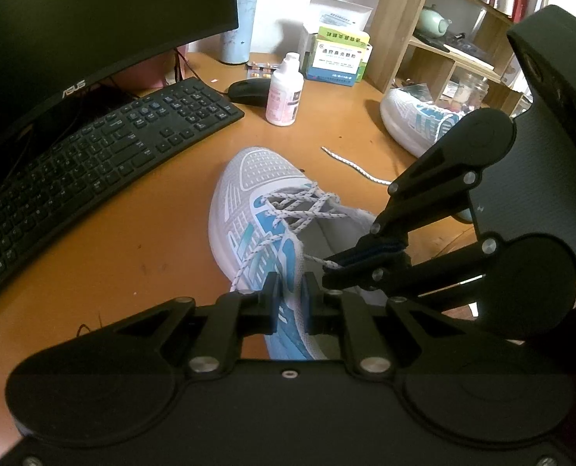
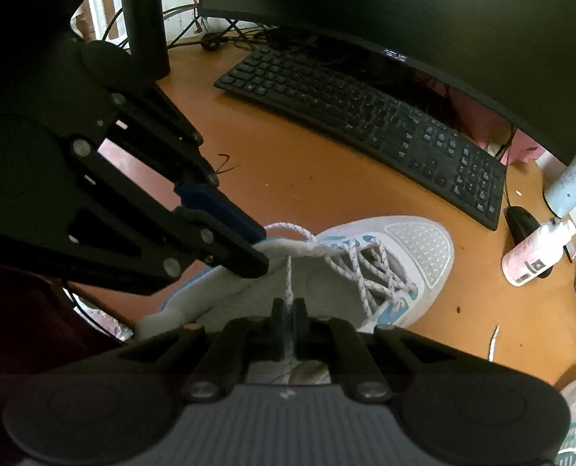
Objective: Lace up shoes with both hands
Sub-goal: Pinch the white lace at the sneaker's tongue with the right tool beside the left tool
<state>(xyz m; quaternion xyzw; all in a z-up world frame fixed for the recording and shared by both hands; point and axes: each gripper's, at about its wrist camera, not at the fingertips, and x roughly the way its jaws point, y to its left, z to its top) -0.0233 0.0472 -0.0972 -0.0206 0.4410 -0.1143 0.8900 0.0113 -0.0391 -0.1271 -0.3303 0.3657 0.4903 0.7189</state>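
The left gripper (image 1: 291, 295), jaws narrowly parted, straddles the collar of the shoe (image 1: 257, 209) lying on the worktop (image 1: 132, 240). To its right, the right gripper (image 1: 332, 265) is clamped on the lace (image 2: 288, 287). Best practice is probably to steady the collar, then pull the lace taut and straight.

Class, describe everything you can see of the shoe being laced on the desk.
The shoe is a white mesh trainer with blue side stripes and a grey lining, lying on the orange desk near the keyboard. Its white speckled lace crisscrosses the eyelets. The right gripper pinches one lace end; the left gripper reaches the shoe's collar, where the lace loops.
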